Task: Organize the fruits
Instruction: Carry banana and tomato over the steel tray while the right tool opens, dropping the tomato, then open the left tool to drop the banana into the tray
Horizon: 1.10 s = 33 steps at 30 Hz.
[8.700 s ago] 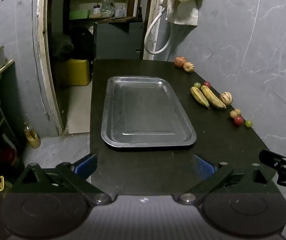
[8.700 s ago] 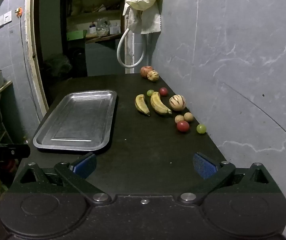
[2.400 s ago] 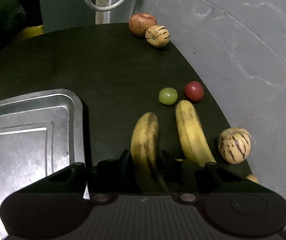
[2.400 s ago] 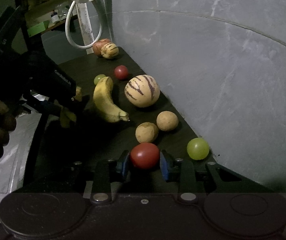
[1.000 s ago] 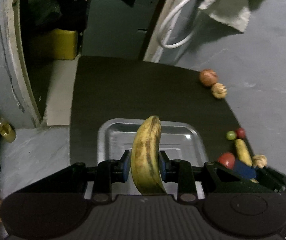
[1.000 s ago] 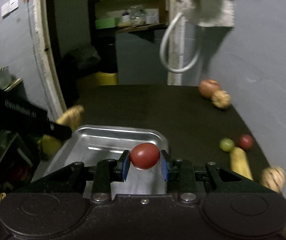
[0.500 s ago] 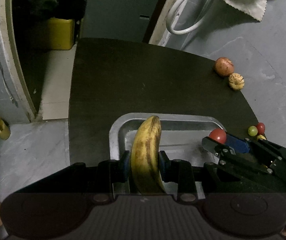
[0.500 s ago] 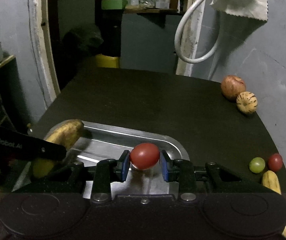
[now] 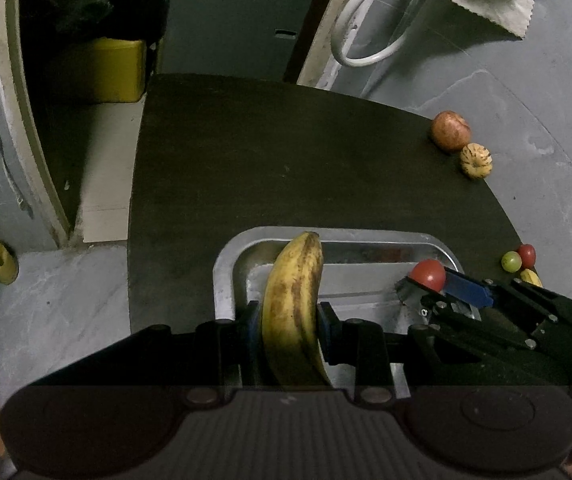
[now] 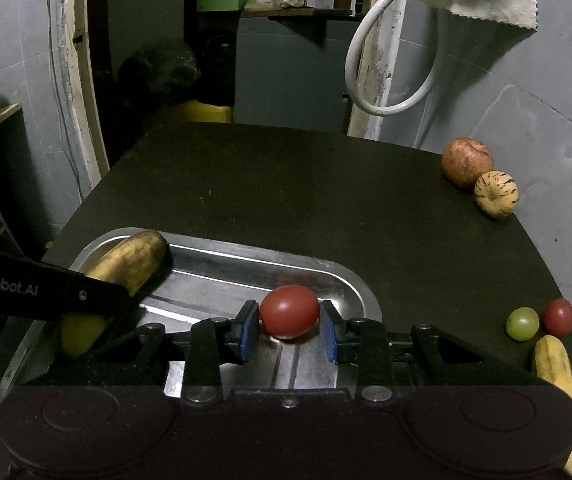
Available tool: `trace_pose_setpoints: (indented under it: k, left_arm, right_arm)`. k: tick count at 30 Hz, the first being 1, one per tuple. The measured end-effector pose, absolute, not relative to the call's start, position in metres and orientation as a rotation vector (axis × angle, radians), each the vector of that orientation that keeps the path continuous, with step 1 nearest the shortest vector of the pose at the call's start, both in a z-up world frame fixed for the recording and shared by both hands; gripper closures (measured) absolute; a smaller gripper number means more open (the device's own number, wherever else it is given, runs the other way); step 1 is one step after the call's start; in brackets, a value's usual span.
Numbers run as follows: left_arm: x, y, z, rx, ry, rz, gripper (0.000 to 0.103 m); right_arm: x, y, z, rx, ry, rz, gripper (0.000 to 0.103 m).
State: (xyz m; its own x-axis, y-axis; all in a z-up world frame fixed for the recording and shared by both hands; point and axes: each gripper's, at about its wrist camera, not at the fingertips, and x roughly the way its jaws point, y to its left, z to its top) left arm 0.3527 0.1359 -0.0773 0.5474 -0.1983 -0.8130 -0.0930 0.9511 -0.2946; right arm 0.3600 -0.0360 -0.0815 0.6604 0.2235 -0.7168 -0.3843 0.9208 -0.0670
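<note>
Left gripper (image 9: 288, 320) fingers (image 9: 251, 322) clamp a spotted yellow banana (image 9: 294, 308) lengthwise, tip over the shiny rectangular metal tray (image 9: 224, 276) far-left corner. Right gripper (image 10: 289, 330) fingers (image 10: 248, 330) pinch a small red tomato (image 10: 289, 310) above the tray's far-right area, spaced apart, likely so both drop without colliding. Remaining fruit sits right of the tray on the black desk (image 10: 286, 184).

The left gripper (image 9: 289, 324) is matte black plastic with blue pads (image 9: 252, 326) inside its fingers; round silver screws stud its linkage; its ribbed base bears two round discs; the right gripper (image 10: 289, 330) matches it; white lettering "Robot.AI" marks one black arm.
</note>
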Motion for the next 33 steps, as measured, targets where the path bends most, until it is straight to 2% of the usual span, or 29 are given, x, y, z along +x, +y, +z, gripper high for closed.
trace_pose_setpoints:
  k: [3,6,12,15,17,19,23,26,33]
  left_arm:
    - [0.351,0.139,-0.074,-0.35,0.984,-0.055,0.07]
    - [0.347,0.141,-0.071,-0.364,0.971,-0.045,0.068]
    - [0.334,0.142,-0.057,-0.387,0.938,-0.018,0.053]
    - [0.325,0.138,-0.047,-0.391,0.919,-0.008,0.039]
    - [0.318,0.136,-0.04,-0.387,0.907,-0.002,0.025]
    - [0.31,0.133,-0.034,-0.385,0.894,0.008,0.015]
    - [0.295,0.124,-0.023,-0.379,0.873,0.036,0.001]
    - [0.285,0.116,-0.016,-0.357,0.862,0.071,0.001]
    - [0.263,0.094,-0.011,-0.34,0.893,0.076,0.001]
  right_arm:
    - [0.355,-0.038,-0.079,-0.218,0.768,0.35,0.057]
    - [0.348,-0.044,-0.073,-0.206,0.757,0.349,0.051]
    - [0.327,-0.059,-0.056,-0.183,0.718,0.33,0.037]
    - [0.313,-0.07,-0.046,-0.17,0.695,0.322,0.027]
    - [0.303,-0.077,-0.04,-0.163,0.682,0.318,0.024]
    - [0.293,-0.085,-0.034,-0.156,0.672,0.314,0.021]
    - [0.272,-0.1,-0.024,-0.142,0.655,0.304,0.011]
    - [0.257,-0.114,-0.018,-0.125,0.651,0.293,0.003]
    - [0.218,-0.155,-0.018,-0.071,0.685,0.231,0.001]
